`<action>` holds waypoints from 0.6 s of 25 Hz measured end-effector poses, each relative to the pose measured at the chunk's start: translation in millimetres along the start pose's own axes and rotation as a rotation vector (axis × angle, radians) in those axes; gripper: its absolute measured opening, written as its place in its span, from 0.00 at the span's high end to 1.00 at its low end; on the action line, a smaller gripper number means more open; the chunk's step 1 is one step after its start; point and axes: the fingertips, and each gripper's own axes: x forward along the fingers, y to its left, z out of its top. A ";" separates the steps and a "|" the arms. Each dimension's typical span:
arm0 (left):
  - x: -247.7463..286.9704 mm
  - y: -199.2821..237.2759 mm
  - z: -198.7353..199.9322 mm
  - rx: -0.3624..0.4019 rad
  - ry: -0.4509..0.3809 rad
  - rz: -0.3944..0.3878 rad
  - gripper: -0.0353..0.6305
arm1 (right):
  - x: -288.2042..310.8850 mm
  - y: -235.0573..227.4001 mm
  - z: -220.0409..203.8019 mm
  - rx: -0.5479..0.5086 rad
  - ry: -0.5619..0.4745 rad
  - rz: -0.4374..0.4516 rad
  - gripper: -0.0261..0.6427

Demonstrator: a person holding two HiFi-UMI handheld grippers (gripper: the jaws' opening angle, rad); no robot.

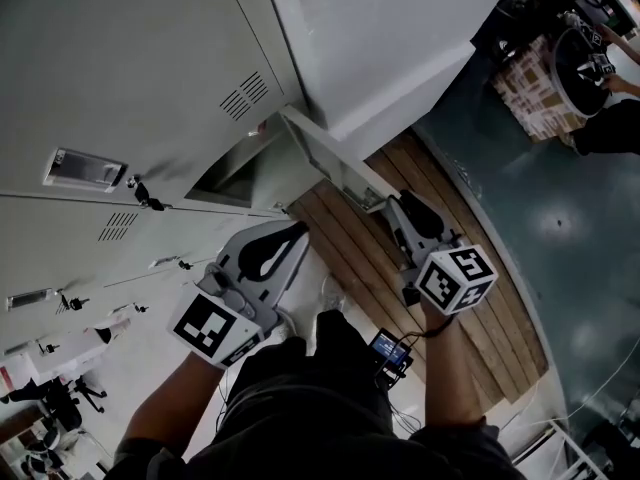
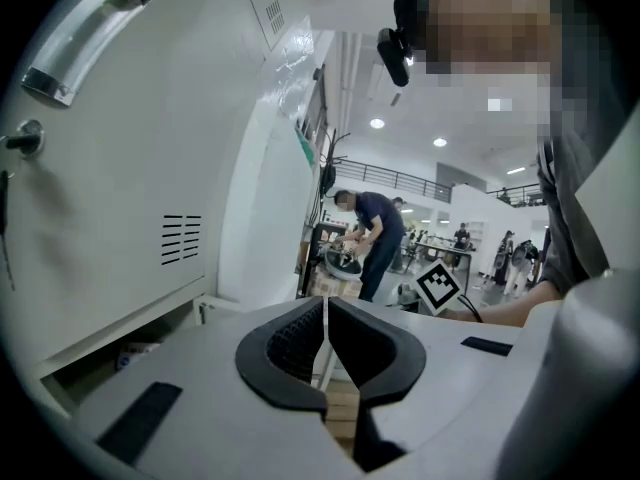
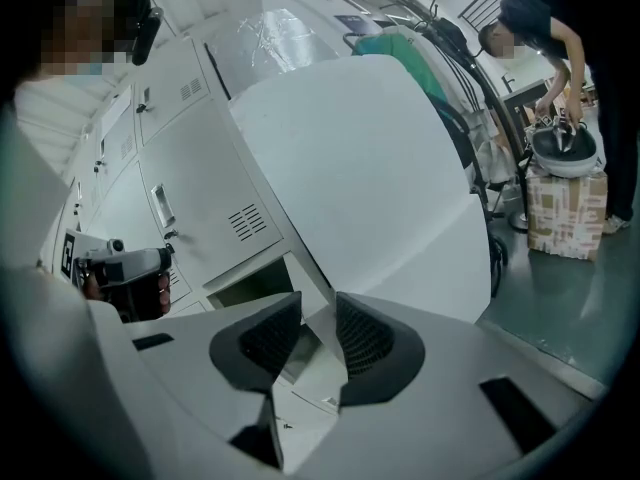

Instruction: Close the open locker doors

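Note:
The grey lockers (image 1: 120, 78) fill the left of the head view. One low locker stands open: its dark opening (image 1: 225, 180) shows, and its door (image 1: 330, 163) swings out over the wooden planks. My right gripper (image 1: 395, 208) is at the door's free end. In the right gripper view its jaws (image 3: 318, 313) stand a little apart, and the door's edge (image 3: 310, 383) shows in the gap. My left gripper (image 1: 290, 233) hangs below the opening, apart from the door. Its jaws (image 2: 326, 308) are pressed together on nothing, and the open locker's gap (image 2: 130, 343) lies to the left.
The upper locker doors with handles (image 1: 85, 168) are closed. A large white panel (image 1: 400, 38) stands to the right of the lockers. Wooden planks (image 1: 420, 288) lie underfoot, with grey floor (image 1: 560, 228) beyond. A person (image 2: 375, 233) bends over a cardboard box (image 3: 565, 213) further off.

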 end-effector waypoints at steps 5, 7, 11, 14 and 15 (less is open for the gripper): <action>-24.6 1.0 -0.8 -0.006 -0.023 0.019 0.93 | -1.3 16.5 -10.5 0.011 0.021 0.000 0.82; -36.1 2.8 0.6 -0.002 -0.029 0.031 0.93 | -2.4 24.4 -14.8 0.007 0.030 -0.005 0.82; -59.6 10.7 -2.1 -0.008 -0.053 0.046 0.93 | -1.4 41.8 -25.8 -0.006 0.042 -0.016 0.82; -77.7 17.4 -5.3 -0.012 -0.065 0.047 0.93 | 2.1 57.3 -34.4 -0.011 0.045 -0.022 0.82; -83.6 19.2 -6.0 -0.013 -0.066 0.045 0.93 | 3.0 62.4 -36.8 -0.011 0.045 -0.026 0.82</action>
